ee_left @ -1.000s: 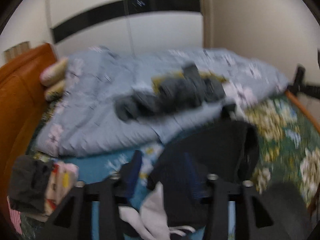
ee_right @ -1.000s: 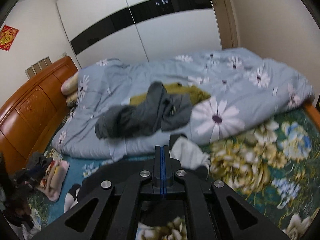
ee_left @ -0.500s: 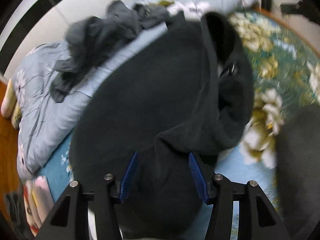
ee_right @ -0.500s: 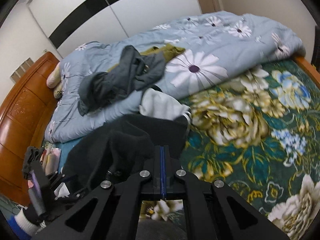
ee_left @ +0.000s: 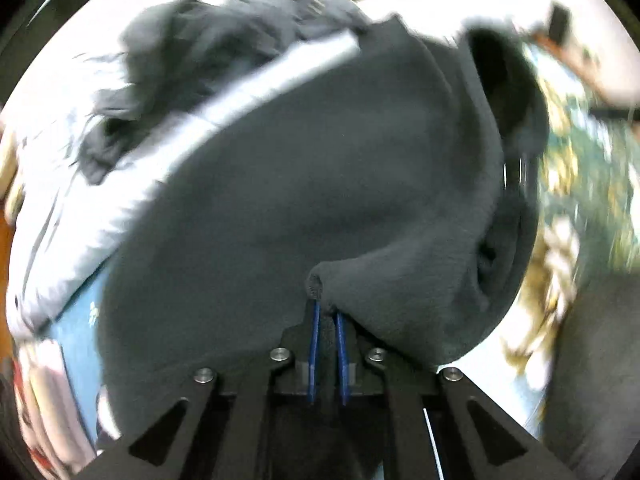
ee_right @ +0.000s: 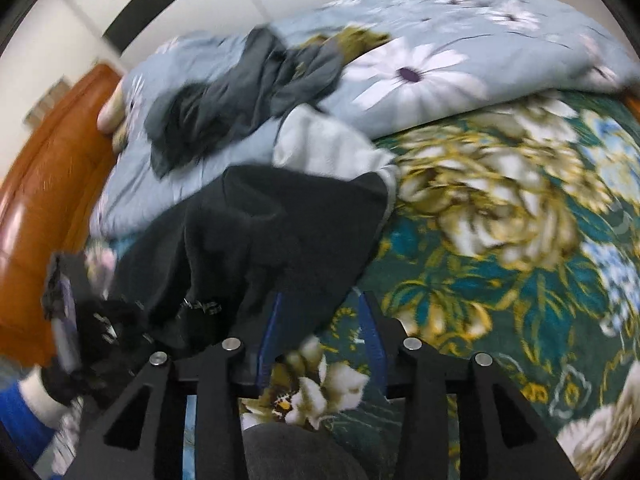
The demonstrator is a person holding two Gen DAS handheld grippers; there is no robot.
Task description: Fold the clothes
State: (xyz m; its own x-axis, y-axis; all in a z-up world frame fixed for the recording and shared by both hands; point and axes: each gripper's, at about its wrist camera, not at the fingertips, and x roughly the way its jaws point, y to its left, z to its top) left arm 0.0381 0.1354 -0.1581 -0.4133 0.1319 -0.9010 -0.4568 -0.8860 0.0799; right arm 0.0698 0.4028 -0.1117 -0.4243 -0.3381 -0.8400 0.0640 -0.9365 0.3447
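1. Fingers of the left gripper (ee_left: 326,316) stand almost together, blue pads (ee_left: 315,344) nearly parallel, pinching a small bunched fold of the black fleece (ee_left: 320,184) between them.
2. Fleece fans out from that pinch and fills most of the left view; its edge curls over at the right into a dark opening.
3. Right gripper (ee_right: 320,316) has its fingers spread wide, blue pads (ee_right: 270,328) well apart, gripping nothing. The left pad sits under or against the fleece's near hem; which, I cannot tell. The right pad stands over bare bedspread (ee_right: 500,280).
4. Fleece in the right view lies heaped on the floral bedspread, just ahead and left of the right gripper, a zipper pull showing near its lower edge.
5. White garment (ee_right: 320,148) lies just beyond the fleece, touching its far edge.
6. Grey clothes (ee_right: 240,96) are piled farther back on the blue quilt (ee_right: 460,52), with an olive piece (ee_right: 352,38) beside them.
7. Left gripper shows at the left edge of the right view, blurred, beside the fleece.
8. Wooden headboard (ee_right: 52,184) runs along the far left.
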